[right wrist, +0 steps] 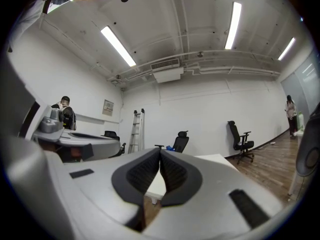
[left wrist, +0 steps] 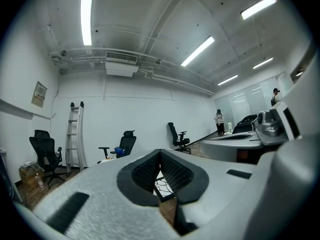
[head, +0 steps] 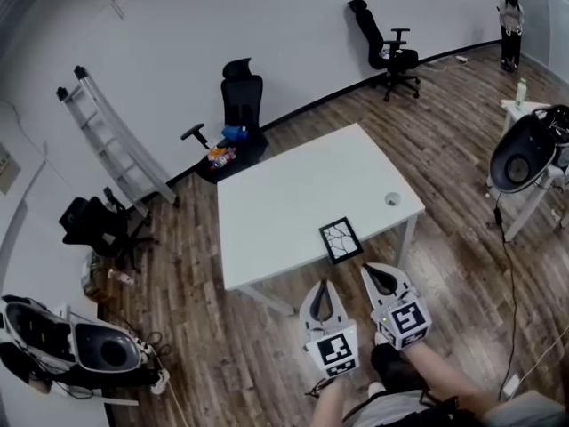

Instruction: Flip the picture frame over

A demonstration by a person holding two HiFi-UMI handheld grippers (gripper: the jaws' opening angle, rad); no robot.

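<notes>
A small black picture frame (head: pixel 340 239) with a white cracked-line pattern lies flat near the front edge of the white table (head: pixel 284 203). My left gripper (head: pixel 323 293) hangs over the floor just short of the table's front edge, shut and empty, below and slightly left of the frame. My right gripper (head: pixel 382 274) is beside it to the right, also shut with nothing held, its tips near the table's front right corner. In the left gripper view the frame (left wrist: pixel 165 186) shows through the gap under the closed jaws. The right gripper view shows the table top (right wrist: pixel 156 184) between the jaw tips (right wrist: pixel 160 154).
A round cable hole (head: pixel 392 199) sits at the table's right side. A black chair (head: pixel 233 123) with colourful items stands behind the table; another chair (head: pixel 388 50) is farther back. A ladder (head: pixel 111 140) leans on the wall. A person (head: pixel 511 29) stands far right.
</notes>
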